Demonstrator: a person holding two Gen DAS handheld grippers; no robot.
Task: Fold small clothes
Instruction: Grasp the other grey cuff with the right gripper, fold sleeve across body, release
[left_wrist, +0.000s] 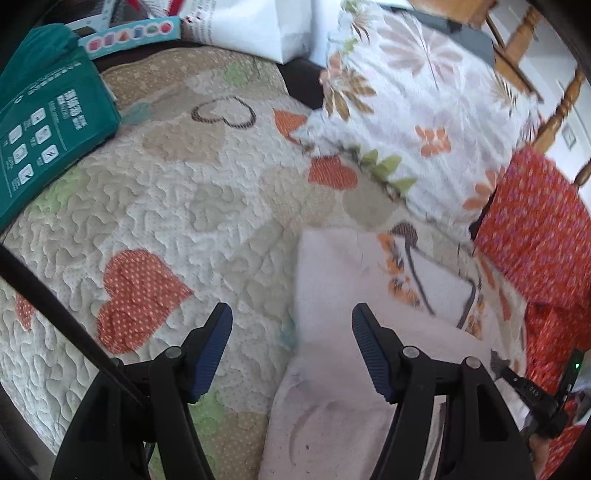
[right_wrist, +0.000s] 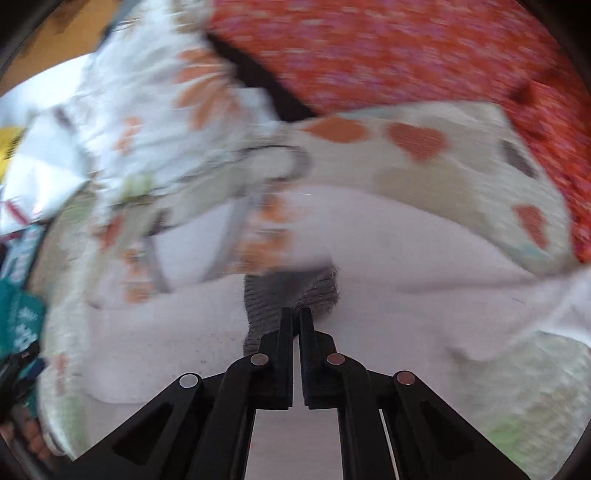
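A pale pink garment (left_wrist: 332, 369) with an orange and dark print (left_wrist: 406, 273) lies on a quilted bedspread with hearts (left_wrist: 166, 206). My left gripper (left_wrist: 291, 310) hovers open over the garment's left edge, and nothing sits between its blue pads (left_wrist: 218, 343). In the blurred right wrist view the same pink garment (right_wrist: 406, 251) fills the middle. My right gripper (right_wrist: 294, 312) is shut, its tips pinched on the garment's grey ribbed cuff (right_wrist: 317, 291), which bunches up around them.
A teal bag (left_wrist: 40, 122) lies at the quilt's far left, with a colourful box (left_wrist: 133, 35) and white paper bag (left_wrist: 258, 26) behind it. A floral pillow (left_wrist: 417, 110) and a red patterned cloth (left_wrist: 535, 229) crowd the right. A wooden chair (left_wrist: 517, 40) stands beyond.
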